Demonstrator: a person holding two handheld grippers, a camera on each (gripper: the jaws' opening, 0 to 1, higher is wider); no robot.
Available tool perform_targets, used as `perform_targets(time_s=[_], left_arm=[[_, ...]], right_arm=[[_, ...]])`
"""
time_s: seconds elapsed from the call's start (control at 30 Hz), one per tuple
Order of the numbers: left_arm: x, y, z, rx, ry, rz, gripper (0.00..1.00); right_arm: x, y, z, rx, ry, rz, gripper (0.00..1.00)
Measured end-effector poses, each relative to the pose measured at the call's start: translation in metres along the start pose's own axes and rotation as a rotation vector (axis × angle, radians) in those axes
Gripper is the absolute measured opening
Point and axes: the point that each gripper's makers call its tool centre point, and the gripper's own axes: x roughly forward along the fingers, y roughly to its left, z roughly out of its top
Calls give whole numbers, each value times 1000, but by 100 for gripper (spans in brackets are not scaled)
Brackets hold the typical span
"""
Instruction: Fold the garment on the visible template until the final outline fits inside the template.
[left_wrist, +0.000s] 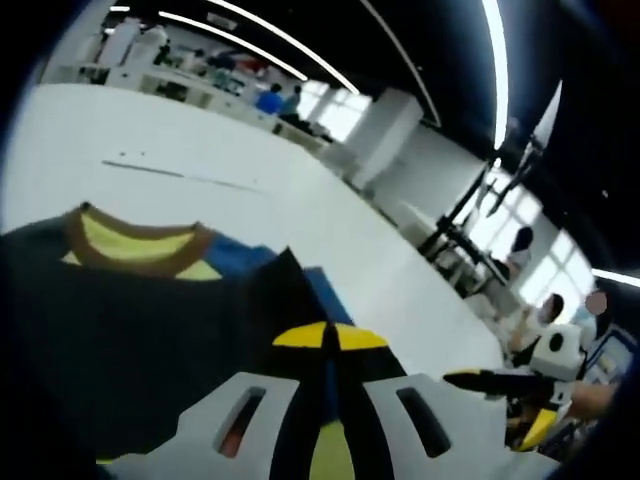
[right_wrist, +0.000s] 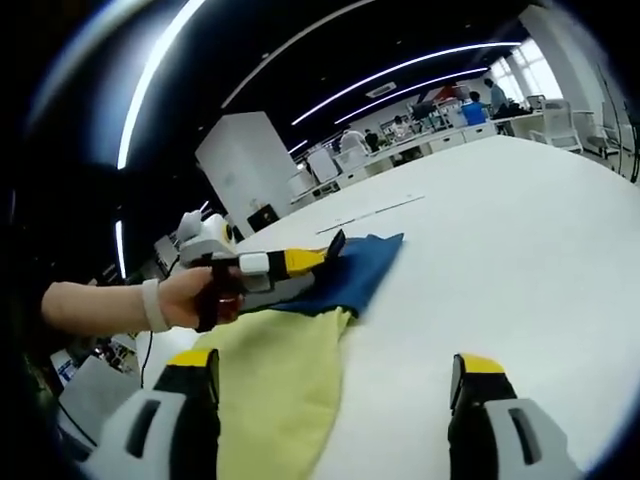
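The garment (left_wrist: 130, 320) is dark navy with a brown collar (left_wrist: 140, 250) and yellow inside; blue parts show by its edge. My left gripper (left_wrist: 330, 338) has its yellow tips pressed together on a fold of the dark cloth. In the right gripper view a hand (right_wrist: 185, 295) holds the left gripper (right_wrist: 315, 258), shut on a dark corner lifted off the table, with blue cloth (right_wrist: 365, 265) and yellow cloth (right_wrist: 285, 390) trailing below it. My right gripper (right_wrist: 337, 365) is open, just over the yellow cloth's edge, nothing between its jaws. The right gripper (left_wrist: 500, 385) also shows low at the right.
The white table (right_wrist: 520, 250) stretches wide around the garment. A thin dark line (left_wrist: 170, 172) is marked on it beyond the collar. People sit past the table's far edge (left_wrist: 540, 320), and desks (right_wrist: 450, 125) stand in the background.
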Motion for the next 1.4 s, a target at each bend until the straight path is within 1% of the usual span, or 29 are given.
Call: perform_targets(time_s=[0.07, 0.17, 0.2, 0.27, 0.3, 0.4, 0.47, 0.53, 0.67, 0.8, 0.93, 1.03, 1.1, 1.13, 1.27, 1.3, 1.33, 1.4], left_arm=[[0, 1, 1, 22, -1, 9, 0], [-2, -4, 3, 32, -9, -15, 0], [-2, -4, 4, 35, -11, -16, 2], [-2, -5, 5, 43, -14, -22, 10], [-2, -6, 6, 62, -20, -22, 13], [-3, -7, 5, 85, -12, -21, 23], [-4, -7, 4, 129, -1, -16, 32], [-6, -8, 5, 154, 4, -18, 43], [-12, -8, 6, 191, 12, -26, 55], [-20, -6, 7, 201, 19, -34, 68], [-29, -5, 11, 228, 17, -40, 80], [-39, -5, 13, 241, 15, -54, 87], [-48, -4, 12, 251, 19, -56, 90], [-52, -5, 13, 255, 10, -63, 92], [-70, 1, 12, 255, 6, -53, 95], [-75, 5, 13, 257, 3, -36, 96], [-83, 10, 16, 267, -21, -18, 97], [-96, 16, 14, 244, -19, -14, 98]], right_arm=[[0, 0, 1, 2, -3, 1, 97], [1, 1, 0, 0, 1, 4, 97], [1, 2, 0, -1, 0, 6, 97], [2, 2, 1, 1, -1, 8, 97], [2, 3, 1, 1, 0, 9, 97], [3, 4, 1, -1, 0, 13, 97], [4, 5, 1, -2, 2, 15, 97], [5, 6, 1, -6, 4, 18, 97], [6, 9, 2, -13, 9, 26, 98], [9, 14, 3, -22, 14, 37, 98], [12, 17, 4, -33, 23, 47, 98], [13, 20, 4, -37, 27, 55, 99], [14, 22, 4, -45, 33, 61, 99], [15, 22, 4, -47, 36, 63, 98], [17, 25, 6, -58, 43, 71, 99], [18, 27, 7, -62, 41, 74, 99], [18, 28, 8, -63, 42, 77, 99], [18, 30, 9, -74, 48, 85, 99]])
